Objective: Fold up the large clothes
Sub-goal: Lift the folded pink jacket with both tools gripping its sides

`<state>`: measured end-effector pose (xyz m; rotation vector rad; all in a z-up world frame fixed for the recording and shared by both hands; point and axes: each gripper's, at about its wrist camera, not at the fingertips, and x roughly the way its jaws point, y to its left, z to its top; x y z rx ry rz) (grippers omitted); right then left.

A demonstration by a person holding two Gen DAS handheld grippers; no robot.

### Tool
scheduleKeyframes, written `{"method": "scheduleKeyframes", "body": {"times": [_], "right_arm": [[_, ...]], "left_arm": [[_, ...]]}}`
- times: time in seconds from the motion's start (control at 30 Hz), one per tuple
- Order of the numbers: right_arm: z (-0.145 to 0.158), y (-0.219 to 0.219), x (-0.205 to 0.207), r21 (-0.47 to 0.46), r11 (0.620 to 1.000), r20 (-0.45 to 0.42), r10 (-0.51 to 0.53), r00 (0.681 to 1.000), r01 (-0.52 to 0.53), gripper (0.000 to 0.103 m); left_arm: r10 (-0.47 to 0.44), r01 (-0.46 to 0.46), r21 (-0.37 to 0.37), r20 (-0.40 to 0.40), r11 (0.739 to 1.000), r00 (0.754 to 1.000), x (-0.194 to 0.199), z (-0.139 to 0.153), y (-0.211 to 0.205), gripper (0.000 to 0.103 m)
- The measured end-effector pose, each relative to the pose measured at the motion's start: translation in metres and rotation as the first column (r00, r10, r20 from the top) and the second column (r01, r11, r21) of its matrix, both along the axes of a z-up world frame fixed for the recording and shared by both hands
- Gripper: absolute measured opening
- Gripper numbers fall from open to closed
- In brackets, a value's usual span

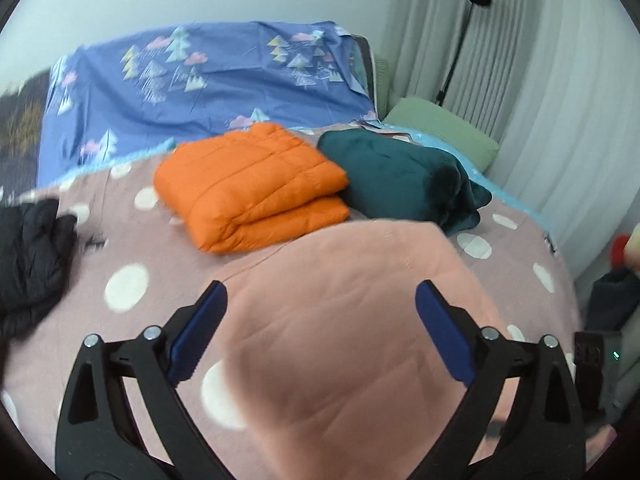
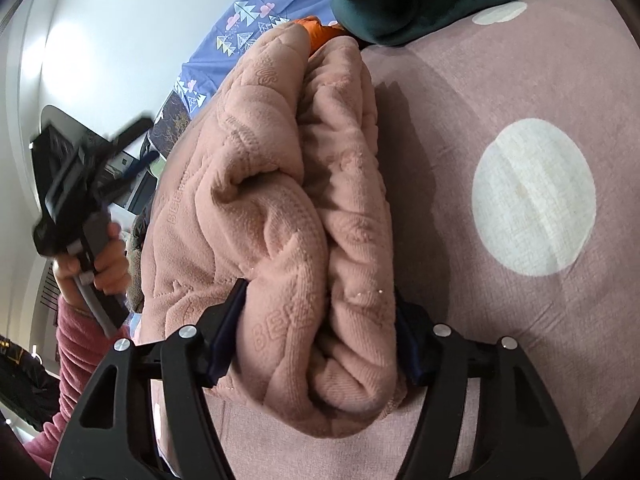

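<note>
Squeezing a thick bunch of the pink fleece top (image 2: 280, 208), the right gripper (image 2: 320, 328) has its two fingers pressed on both sides of the folded layers. The top lies on the spotty bed cover (image 2: 520, 80), and its long side runs straight away from that gripper toward the orange jacket (image 1: 248, 188). The left gripper (image 1: 320, 328) is wide open, holding nothing, hanging just above the pink top. The right one is nearer, I think.

pink garment (image 2: 280, 184): matt fleece, embossed; orange jacket (image 1: 248, 184): smooth quilted; tool fingers (image 1: 444, 332): matt plastic.
</note>
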<state>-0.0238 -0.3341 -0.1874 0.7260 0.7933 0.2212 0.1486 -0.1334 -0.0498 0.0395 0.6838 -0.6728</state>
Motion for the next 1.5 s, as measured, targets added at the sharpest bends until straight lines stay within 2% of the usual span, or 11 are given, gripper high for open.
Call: {"method": "scheduleKeyframes", "body": {"times": [0.17,0.27,0.33,0.43,0.57,0.67,0.73,0.9,1.13,1.3,1.5], "right_arm": [[-0.002,-0.003,-0.001,-0.005,1.000,0.005,0.000,1.000,0.000,0.069],[-0.004,-0.005,-0.002,0.001,1.000,0.003,-0.005,1.000,0.005,0.071],[-0.005,-0.006,-0.001,0.013,1.000,-0.004,-0.005,1.000,0.005,0.073],[-0.005,-0.007,0.003,0.027,1.000,-0.013,0.001,1.000,-0.001,0.076],[-0.002,-0.003,0.007,0.009,1.000,-0.007,0.013,1.000,-0.013,0.076],[0.006,0.001,0.005,-0.024,0.999,0.032,0.022,0.999,-0.021,0.060],[0.017,0.006,-0.003,-0.062,0.998,0.083,0.026,0.996,-0.021,0.049],[0.054,0.009,-0.021,-0.084,0.996,0.181,0.027,0.983,-0.011,0.044],[0.117,0.043,-0.028,-0.197,0.976,0.320,0.153,0.935,-0.093,0.044],[0.150,0.068,0.011,-0.240,0.957,0.360,0.245,0.900,-0.164,0.044],[0.185,0.101,0.099,-0.233,0.942,0.379,0.318,0.869,-0.243,0.044]], "left_arm": [[-0.013,0.015,0.017,-0.141,1.000,0.990,0.019,-0.037,0.019,0.101],[-0.060,0.034,-0.110,-0.247,0.993,0.967,0.039,-0.057,0.025,0.101],[-0.101,0.039,-0.188,-0.331,0.981,0.938,0.053,-0.072,0.024,0.101],[-0.133,0.046,-0.239,-0.363,0.970,0.922,0.059,-0.085,0.022,0.101],[-0.150,0.055,-0.267,-0.349,0.962,0.925,0.059,-0.090,0.023,0.101],[-0.161,0.066,-0.292,-0.317,0.954,0.935,0.054,-0.091,0.025,0.094],[-0.151,0.054,-0.306,-0.303,0.950,0.941,0.053,-0.087,0.028,0.082],[-0.152,0.070,-0.357,-0.207,0.932,0.966,0.031,-0.054,0.050,0.070],[-0.107,0.082,-0.391,-0.042,0.917,0.993,0.002,0.014,0.093,0.068],[-0.036,0.050,-0.371,0.044,0.927,0.998,0.000,0.055,0.133,0.068],[0.071,-0.040,-0.311,0.091,0.949,0.993,0.046,0.101,0.179,0.067]]}}
